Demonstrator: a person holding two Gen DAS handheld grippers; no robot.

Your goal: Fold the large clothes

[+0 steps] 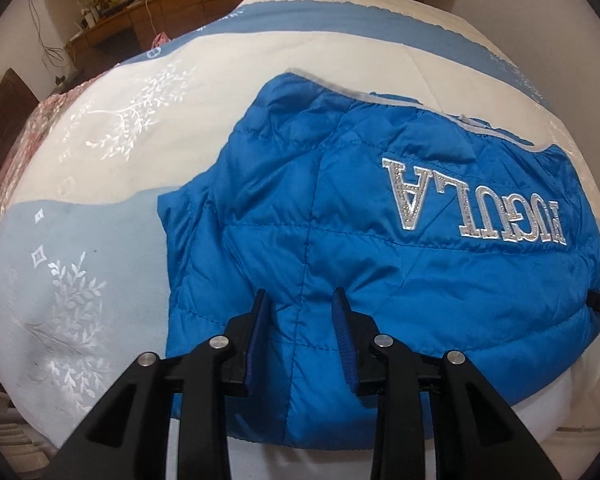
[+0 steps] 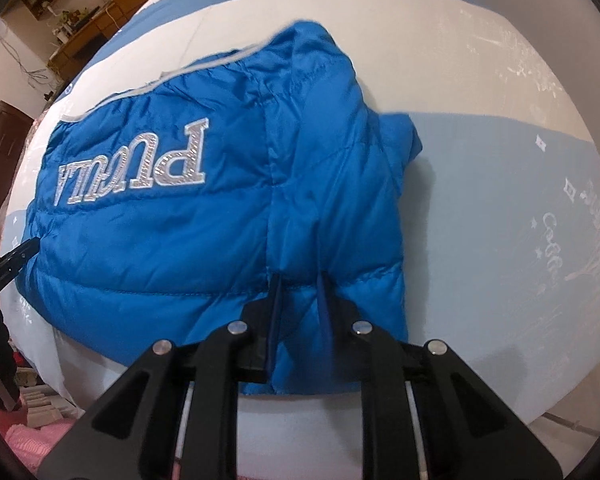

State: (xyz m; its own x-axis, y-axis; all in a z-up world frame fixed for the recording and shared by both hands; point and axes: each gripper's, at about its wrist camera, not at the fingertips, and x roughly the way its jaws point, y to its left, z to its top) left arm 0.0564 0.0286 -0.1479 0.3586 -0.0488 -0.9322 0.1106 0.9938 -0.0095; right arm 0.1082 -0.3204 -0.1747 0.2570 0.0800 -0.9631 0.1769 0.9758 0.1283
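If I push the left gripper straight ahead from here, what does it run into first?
The blue puffer jacket. The left gripper already has its fingers spread over the near hem, with fabric bulging between them, so going forward would likely just plough into the padding. Whether they are touching it yet is unclear.

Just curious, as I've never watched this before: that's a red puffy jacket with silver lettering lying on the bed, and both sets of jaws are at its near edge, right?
Not quite: the jacket is blue, not red, as both wrist views show. The silver lettering, the bed and both sets of jaws at the near edge are right.
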